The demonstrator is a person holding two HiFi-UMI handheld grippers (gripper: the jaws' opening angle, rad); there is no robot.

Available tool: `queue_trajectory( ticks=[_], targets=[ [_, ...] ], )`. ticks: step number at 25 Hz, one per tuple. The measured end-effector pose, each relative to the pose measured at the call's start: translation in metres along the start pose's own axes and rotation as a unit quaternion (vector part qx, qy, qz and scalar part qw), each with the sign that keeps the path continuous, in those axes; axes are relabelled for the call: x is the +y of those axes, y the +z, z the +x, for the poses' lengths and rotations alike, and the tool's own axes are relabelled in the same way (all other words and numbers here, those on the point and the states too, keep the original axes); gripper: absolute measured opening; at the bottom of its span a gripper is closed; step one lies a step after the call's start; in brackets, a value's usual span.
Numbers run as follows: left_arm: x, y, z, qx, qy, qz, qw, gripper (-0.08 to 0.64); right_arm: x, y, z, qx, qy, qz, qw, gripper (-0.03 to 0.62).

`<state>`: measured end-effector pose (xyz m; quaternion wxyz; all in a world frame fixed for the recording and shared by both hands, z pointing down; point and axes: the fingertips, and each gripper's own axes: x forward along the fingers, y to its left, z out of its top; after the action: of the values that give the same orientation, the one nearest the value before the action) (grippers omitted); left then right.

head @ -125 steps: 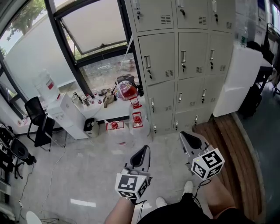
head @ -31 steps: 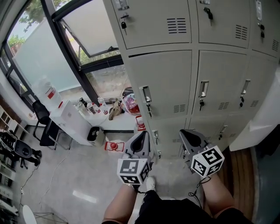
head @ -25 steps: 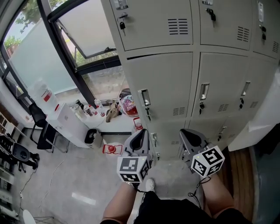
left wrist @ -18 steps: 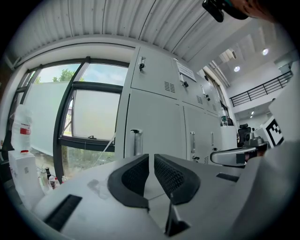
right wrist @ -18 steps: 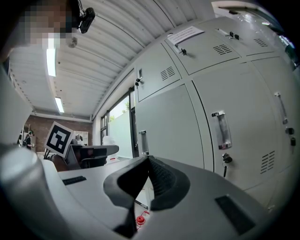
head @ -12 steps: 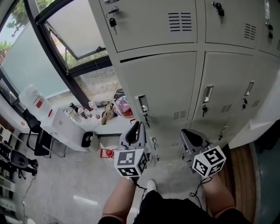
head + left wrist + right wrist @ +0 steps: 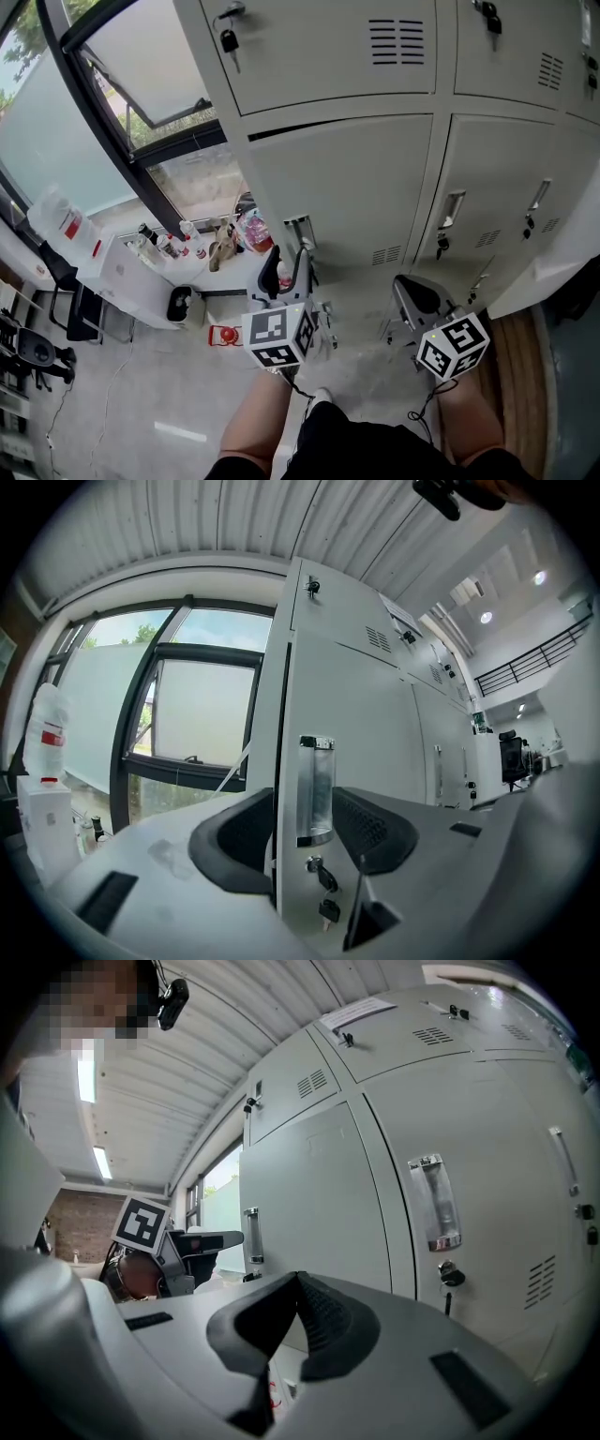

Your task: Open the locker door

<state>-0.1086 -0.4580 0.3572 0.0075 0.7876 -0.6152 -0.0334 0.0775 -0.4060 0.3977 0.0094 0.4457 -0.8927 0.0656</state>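
Note:
The grey locker door [image 7: 342, 183] in the middle row, leftmost column, stands closed. Its clear upright handle [image 7: 301, 231] [image 7: 316, 789] has a lock with hanging keys [image 7: 325, 885] below it. My left gripper [image 7: 289, 265] [image 7: 305, 834] is right at that handle. Its jaws are opening and stand on either side of the handle and the door's left edge, with no pad pressing on it. My right gripper [image 7: 417, 298] [image 7: 298, 1286] hangs lower to the right, shut and empty, facing the neighbouring door's handle [image 7: 436, 1202].
More locker doors with handles and keys surround this one [image 7: 450, 211]. Left of the lockers are a dark-framed window [image 7: 141, 112], a white desk with bottles [image 7: 159, 248], a red jug [image 7: 223, 335] on the floor and a chair [image 7: 80, 300]. A wooden strip [image 7: 520, 375] runs at the right.
The lockers have come closer in the head view. My left gripper has risen to the handle, and its jaws, closed half a second ago, now stand apart. The right gripper stays low.

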Motion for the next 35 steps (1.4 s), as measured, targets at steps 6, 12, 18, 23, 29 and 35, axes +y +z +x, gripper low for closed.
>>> queue_trajectory(
  ticks=[6, 12, 18, 23, 29, 35],
  targets=[
    [0.003, -0.003, 0.017, 0.002, 0.001, 0.016, 0.9999, 0.192, -0.007, -0.001, 0.010, 0.002, -0.004, 0.003, 1.000, 0.054],
    [0.006, -0.009, 0.027, 0.010, 0.006, 0.031, 0.9994, 0.192, -0.010, -0.004, 0.018, 0.003, -0.002, 0.008, 1.000, 0.054],
    [0.006, -0.014, 0.035, 0.015, 0.006, 0.036, 0.9992, 0.190, -0.012, -0.006, 0.018, 0.004, -0.004, 0.008, 1.000, 0.054],
    [0.011, -0.015, 0.037, 0.015, 0.013, 0.025, 0.9995, 0.144, -0.018, -0.004, 0.016, 0.002, -0.011, 0.008, 1.000, 0.054],
    [0.011, -0.014, 0.036, 0.020, 0.015, 0.023, 0.9994, 0.141, -0.018, -0.002, 0.017, 0.000, -0.008, 0.011, 1.000, 0.054],
    [0.008, -0.015, 0.028, 0.026, 0.019, 0.024, 0.9992, 0.141, -0.016, 0.000, 0.011, -0.003, -0.005, 0.016, 1.000, 0.054]
  ],
)
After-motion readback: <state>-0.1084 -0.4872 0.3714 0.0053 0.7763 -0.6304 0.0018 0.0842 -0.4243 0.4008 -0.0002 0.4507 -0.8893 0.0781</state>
